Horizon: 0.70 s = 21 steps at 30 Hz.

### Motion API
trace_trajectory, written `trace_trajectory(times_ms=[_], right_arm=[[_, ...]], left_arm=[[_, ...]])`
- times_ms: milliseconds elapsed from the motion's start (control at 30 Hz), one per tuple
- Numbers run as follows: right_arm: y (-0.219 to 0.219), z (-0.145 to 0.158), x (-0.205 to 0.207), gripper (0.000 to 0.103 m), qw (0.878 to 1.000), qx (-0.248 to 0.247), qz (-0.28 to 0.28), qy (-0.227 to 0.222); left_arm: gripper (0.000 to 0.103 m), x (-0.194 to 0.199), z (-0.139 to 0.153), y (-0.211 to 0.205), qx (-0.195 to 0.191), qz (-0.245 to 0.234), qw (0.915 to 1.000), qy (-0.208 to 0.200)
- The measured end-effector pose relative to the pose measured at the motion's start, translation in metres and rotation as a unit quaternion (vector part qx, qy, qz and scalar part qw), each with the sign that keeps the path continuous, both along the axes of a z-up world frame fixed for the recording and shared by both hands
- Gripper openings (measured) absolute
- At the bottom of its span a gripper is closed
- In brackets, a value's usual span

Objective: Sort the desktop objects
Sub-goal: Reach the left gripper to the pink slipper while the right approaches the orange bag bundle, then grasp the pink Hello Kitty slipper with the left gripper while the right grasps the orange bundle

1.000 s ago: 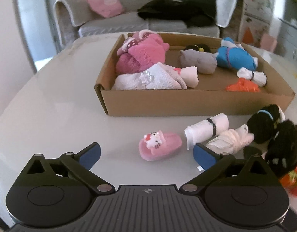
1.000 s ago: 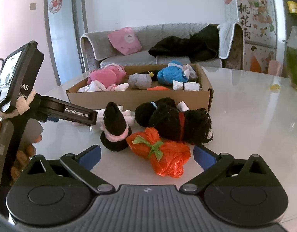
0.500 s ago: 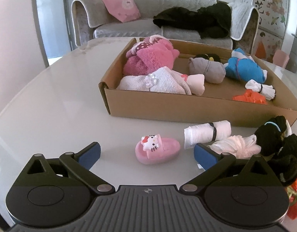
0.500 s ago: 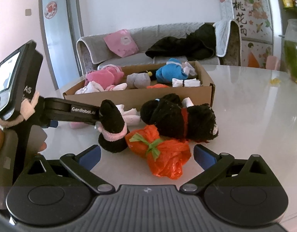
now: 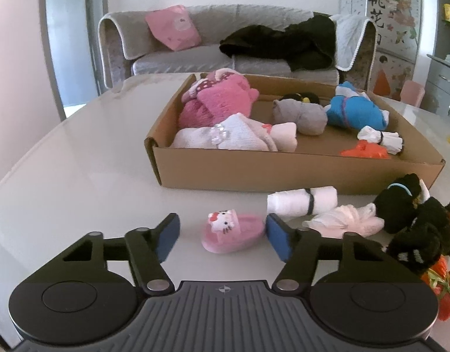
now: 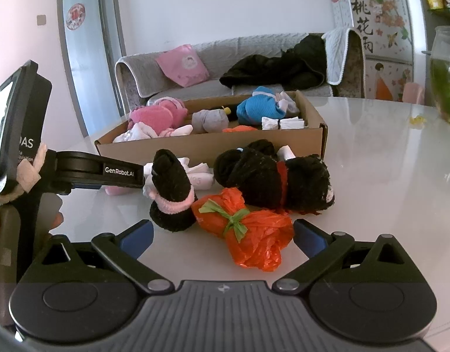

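**One small slipper between the left jaws**

One pink slipper point(image 5: 233, 231) lies on the table point(image 5: 78, 176) between the two blue pads of the left gripper point(image 5: 222, 236), nearer to the right pad and perhaps touching it; the left pad stands apart. Its long axis runs crosswise, from pad to pad. These jaws have just been closing but do not grip yet. The cardboard box point(image 5: 283, 173) is straight ahead. The right gripper point(image 6: 223, 236) is released around the orange bundle point(image 6: 248, 231).
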State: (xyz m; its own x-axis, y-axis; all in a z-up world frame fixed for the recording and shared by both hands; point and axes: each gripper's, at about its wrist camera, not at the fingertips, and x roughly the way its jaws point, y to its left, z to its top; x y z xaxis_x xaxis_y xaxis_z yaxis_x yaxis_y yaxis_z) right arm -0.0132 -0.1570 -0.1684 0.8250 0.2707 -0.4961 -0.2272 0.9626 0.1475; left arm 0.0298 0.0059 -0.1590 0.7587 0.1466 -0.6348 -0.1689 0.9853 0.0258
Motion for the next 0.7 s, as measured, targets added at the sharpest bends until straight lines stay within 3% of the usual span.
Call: trace_trajectory(times_ms=[233, 333, 500, 700], right_arm=[[0.0007, -0.0032, 0.0035, 0.099, 1.0, -0.004, -0.005, 0.001], [0.0015, -0.0056, 0.0043, 0.095, 1.0, -0.008, -0.005, 0.002], [0.0043, -0.0045, 0.0023, 0.058, 1.0, -0.019, -0.002, -0.006], [0.0036, -0.0047, 0.0024, 0.047, 1.0, -0.019, 0.005, -0.01]], left_arm=[[0.065, 0.0005, 0.0, -0.0027, 0.0, -0.002, 1.0, -0.003], [0.056, 0.0003, 0.0001, -0.006, 0.0, -0.008, 0.9999, -0.006], [0.055, -0.0006, 0.0001, -0.0091, 0.006, -0.012, 0.9999, -0.007], [0.055, -0.002, 0.0016, -0.0064, -0.002, -0.016, 0.9999, -0.005]])
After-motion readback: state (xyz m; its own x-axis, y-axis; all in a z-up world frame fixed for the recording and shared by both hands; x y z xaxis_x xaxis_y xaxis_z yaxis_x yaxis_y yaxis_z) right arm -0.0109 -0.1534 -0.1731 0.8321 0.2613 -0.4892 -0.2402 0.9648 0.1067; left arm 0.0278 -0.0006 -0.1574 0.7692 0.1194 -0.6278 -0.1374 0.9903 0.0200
